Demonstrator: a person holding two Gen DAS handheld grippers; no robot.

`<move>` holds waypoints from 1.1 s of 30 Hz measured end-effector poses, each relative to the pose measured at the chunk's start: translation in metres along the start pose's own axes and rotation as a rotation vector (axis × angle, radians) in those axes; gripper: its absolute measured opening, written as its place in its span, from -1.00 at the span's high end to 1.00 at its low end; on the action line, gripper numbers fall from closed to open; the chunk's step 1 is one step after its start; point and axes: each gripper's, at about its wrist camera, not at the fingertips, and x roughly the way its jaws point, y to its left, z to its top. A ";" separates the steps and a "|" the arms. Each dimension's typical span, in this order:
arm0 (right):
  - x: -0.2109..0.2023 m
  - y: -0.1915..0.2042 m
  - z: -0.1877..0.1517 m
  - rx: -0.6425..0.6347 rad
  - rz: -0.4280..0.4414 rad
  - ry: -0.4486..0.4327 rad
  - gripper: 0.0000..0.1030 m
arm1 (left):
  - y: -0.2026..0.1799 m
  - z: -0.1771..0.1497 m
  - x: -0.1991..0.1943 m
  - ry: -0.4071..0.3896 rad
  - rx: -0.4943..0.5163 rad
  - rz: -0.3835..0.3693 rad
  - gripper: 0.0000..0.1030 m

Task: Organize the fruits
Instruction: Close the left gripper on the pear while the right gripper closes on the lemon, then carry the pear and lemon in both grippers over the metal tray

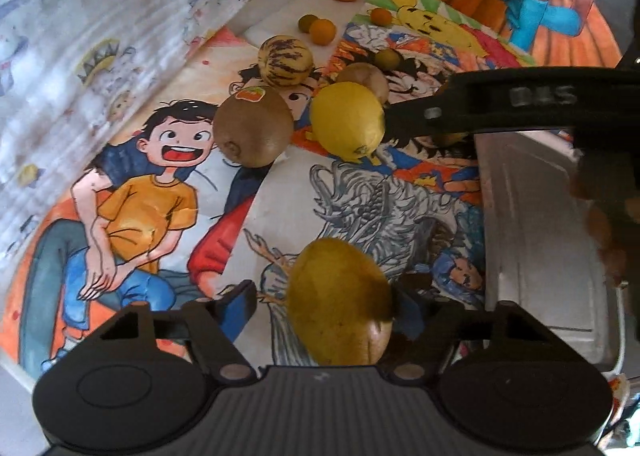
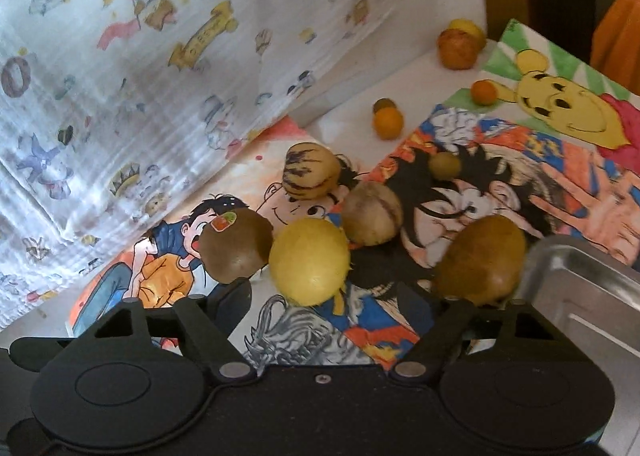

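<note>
left claw (image 1: 324,298): jaws apart, flanking yellow-green fruit (image 1: 340,304), no grip seen | right claw (image 2: 324,296): jaws apart round yellow lemon (image 2: 310,260), pads not touching | metal tray (image 2: 580,288) at worktop's right edge looks bare | judged: sorting barely begun, all visible fruit loose.
</note>
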 end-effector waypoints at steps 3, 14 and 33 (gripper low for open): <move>0.011 0.003 0.003 -0.012 -0.005 0.022 -0.44 | 0.004 0.004 0.002 0.014 -0.007 -0.050 -0.31; 0.040 0.008 0.017 -0.030 -0.010 0.065 -0.21 | 0.020 0.014 0.007 0.057 -0.050 -0.146 -0.18; 0.034 0.002 0.012 0.046 0.020 0.044 -0.12 | 0.023 0.016 0.010 0.073 -0.080 -0.166 -0.16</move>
